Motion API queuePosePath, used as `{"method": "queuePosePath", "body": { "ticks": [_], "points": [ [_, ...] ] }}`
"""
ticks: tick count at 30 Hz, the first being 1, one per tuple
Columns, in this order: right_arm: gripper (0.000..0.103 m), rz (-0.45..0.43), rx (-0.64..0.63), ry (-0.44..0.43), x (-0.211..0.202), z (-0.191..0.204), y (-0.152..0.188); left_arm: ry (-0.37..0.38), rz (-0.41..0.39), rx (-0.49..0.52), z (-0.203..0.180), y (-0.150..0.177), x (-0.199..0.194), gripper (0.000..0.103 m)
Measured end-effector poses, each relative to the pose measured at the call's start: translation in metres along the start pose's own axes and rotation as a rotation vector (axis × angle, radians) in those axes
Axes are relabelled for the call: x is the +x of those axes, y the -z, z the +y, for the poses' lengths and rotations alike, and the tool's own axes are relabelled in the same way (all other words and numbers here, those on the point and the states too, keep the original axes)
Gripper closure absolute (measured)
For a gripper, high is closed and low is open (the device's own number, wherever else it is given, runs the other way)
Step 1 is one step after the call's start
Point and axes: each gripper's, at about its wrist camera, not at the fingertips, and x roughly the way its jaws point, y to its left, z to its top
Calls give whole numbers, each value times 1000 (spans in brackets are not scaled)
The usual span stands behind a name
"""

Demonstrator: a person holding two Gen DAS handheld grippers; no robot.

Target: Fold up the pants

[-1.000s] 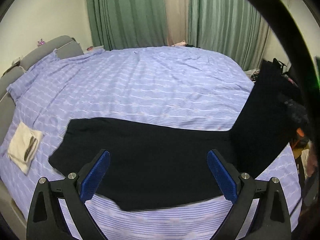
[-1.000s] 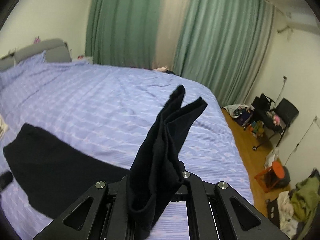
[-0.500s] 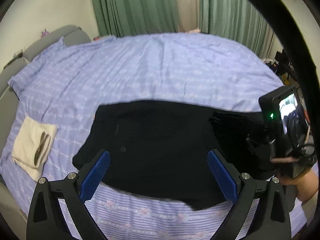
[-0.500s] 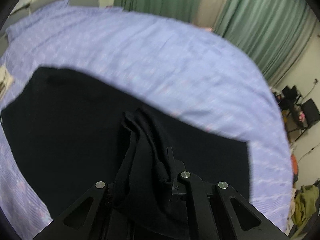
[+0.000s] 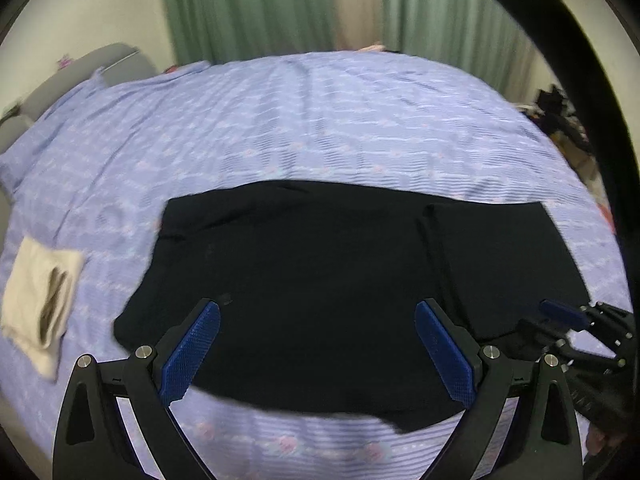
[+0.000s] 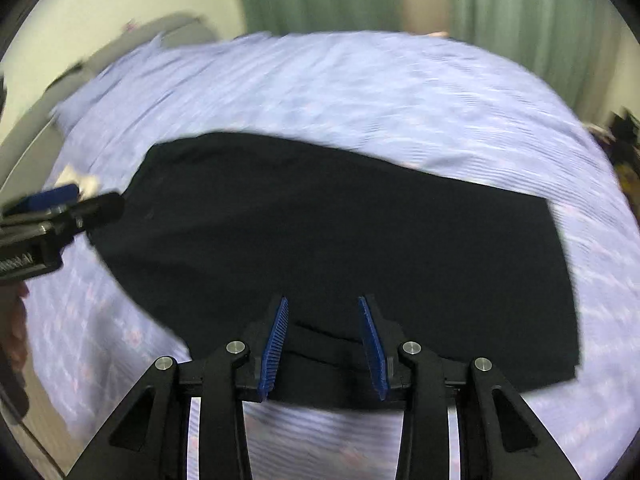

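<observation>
Flanking black pants [image 5: 312,276]: cream cloth [image 5: 40,304], green curtains [image 5: 248,8]

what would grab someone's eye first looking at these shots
The black pants lie folded flat across the near side of the lilac striped bedspread. Both blue-padded grippers hang open over its near edge, left gripper wide, right gripper narrower. A cream folded cloth lies far left.

Big bed [image 5: 340,120] w/ a lilac striped cover fills most of both views. Black pants [image 5: 320,288] lie flat on it, center-low, folded over w/ a doubled layer at right. Small cream folded cloth [image 5: 40,308] sits at far left, apart from them.
</observation>
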Motion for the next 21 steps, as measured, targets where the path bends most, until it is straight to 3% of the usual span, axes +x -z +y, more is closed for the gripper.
{"method": "queuePosePath", "body": {
  "ticks": [3, 6, 8, 10, 12, 18, 21],
  "points": [
    [66, 10, 78, 25, -7, -24, 11, 167, -16, 12, -16, -2, 9, 5],
    [66, 9, 135, 70, -5, -44, 18, 318, 8, 40, -38, -1, 22, 16],
    [66, 5, 180, 84, -3, -54, 23, 378, 39, 51, -53, 1, 33, 24],
    [66, 3, 225, 89, 0, -64, 27, 442, 102, 55, -70, 6, 50, 39],
    [66, 7, 256, 89, 2, -71, 29, 488, 162, 39, -84, 11, 67, 45],
    [66, 13, 301, 83, 4, -88, 39, 491, 260, -55, -97, 23, 96, 57],
    [66, 16, 298, 85, 6, -90, 41, 485, 286, -92, -102, 26, 105, 57]
  ]
}}
